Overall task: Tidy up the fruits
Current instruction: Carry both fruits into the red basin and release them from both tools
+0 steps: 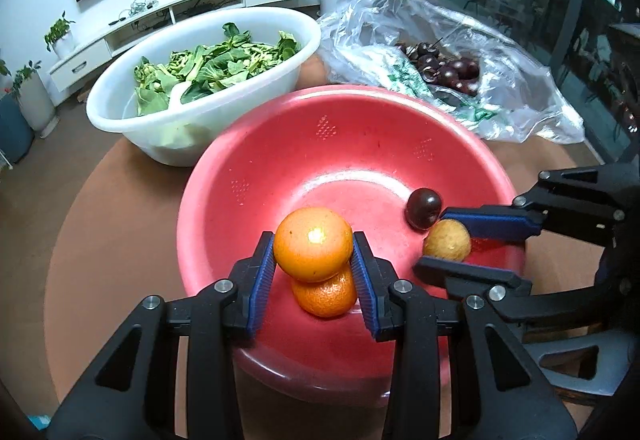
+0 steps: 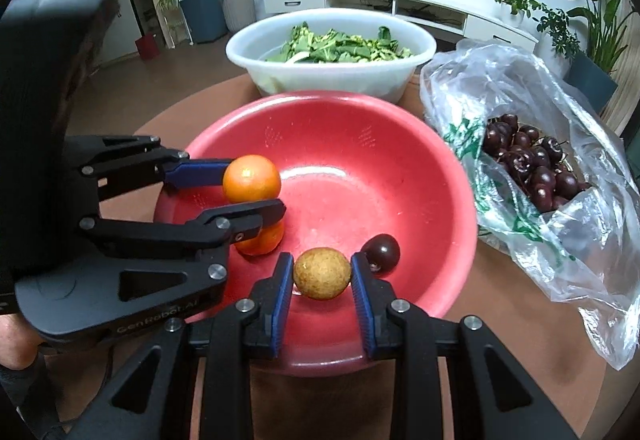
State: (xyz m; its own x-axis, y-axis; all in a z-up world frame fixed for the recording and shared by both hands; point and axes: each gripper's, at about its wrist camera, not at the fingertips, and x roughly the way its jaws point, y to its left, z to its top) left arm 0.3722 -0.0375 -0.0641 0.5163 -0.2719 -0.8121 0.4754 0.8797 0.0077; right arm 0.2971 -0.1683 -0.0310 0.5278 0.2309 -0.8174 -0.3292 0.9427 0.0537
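My left gripper (image 1: 313, 244) is shut on an orange mandarin (image 1: 313, 240), held over the near side of a red basin (image 1: 320, 144). A second mandarin (image 1: 326, 296) lies in the basin just below it. My right gripper (image 2: 322, 274) is shut on a small tan round fruit (image 2: 322, 272), also over the basin (image 2: 340, 128). A dark cherry (image 2: 382, 250) rests in the basin beside the tan fruit; it is the dark cherry (image 1: 424, 208) in the left wrist view. Each gripper shows in the other's view: right gripper (image 1: 444, 244), left gripper (image 2: 250, 186).
A white tub (image 1: 120, 112) of leafy greens stands behind the basin. A clear plastic bag (image 2: 560, 240) holding several dark cherries (image 2: 532, 168) lies to the right on the round brown table (image 1: 112, 224). A TV stand and potted plants fill the background.
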